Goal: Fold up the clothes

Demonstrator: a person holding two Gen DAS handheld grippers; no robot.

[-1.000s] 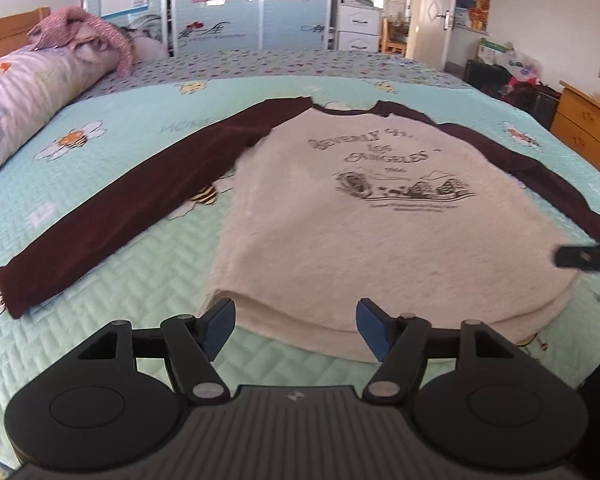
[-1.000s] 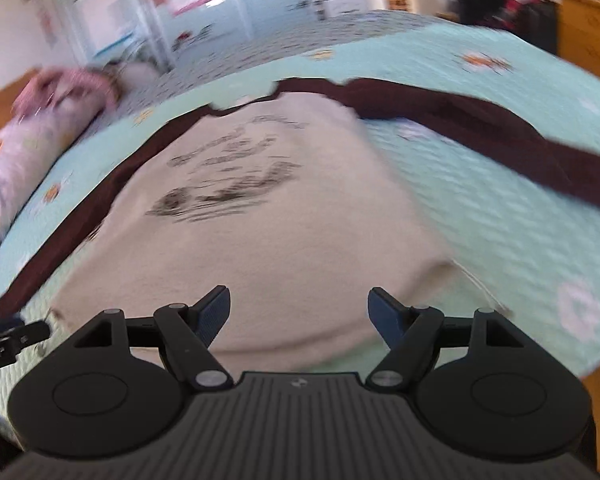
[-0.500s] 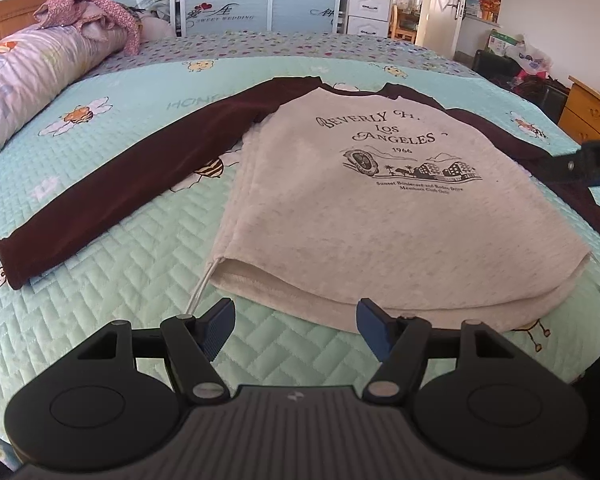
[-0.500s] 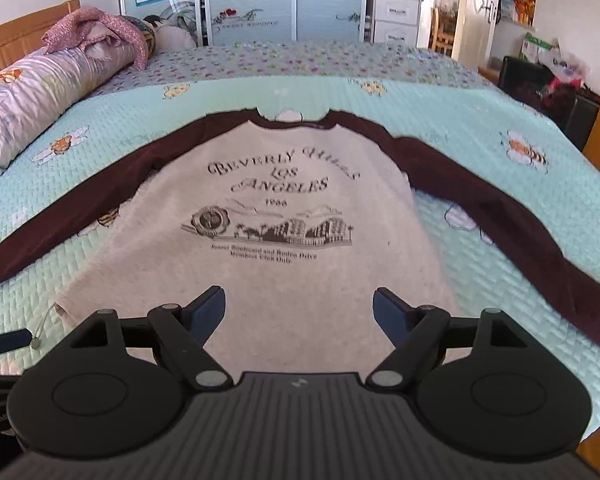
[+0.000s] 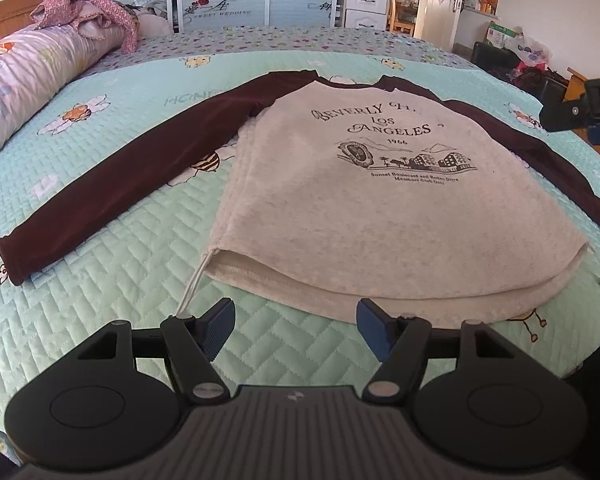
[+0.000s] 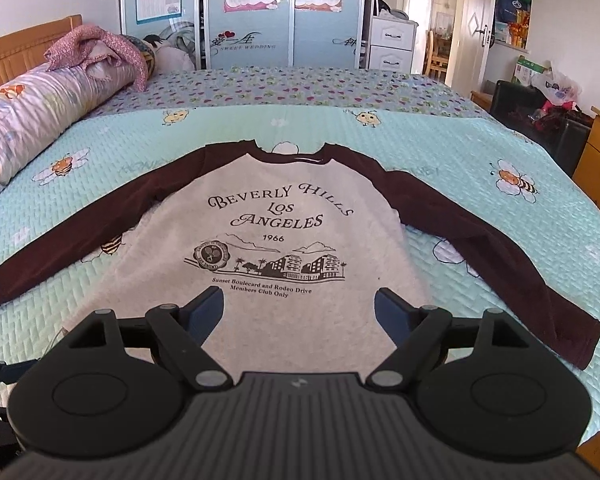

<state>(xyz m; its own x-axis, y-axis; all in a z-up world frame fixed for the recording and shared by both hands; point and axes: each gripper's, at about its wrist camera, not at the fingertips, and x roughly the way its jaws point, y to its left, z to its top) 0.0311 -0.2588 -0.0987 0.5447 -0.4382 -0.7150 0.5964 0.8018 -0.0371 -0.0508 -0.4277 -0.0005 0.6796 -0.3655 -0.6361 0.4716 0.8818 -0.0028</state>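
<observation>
left tool hangs open and empty just short of the shirt hem; right tool hangs open and empty above the shirt's lower body. shirt lies flat, print up, sleeves spread, on the bed, probably ready for a first fold.

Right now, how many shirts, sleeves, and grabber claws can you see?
Shirts: 1, the grey shirt.
Maroon sleeves: 2, the left sleeve and right sleeve.
Grabbers: 2, the left gripper and right gripper.
Total: 5.
</observation>
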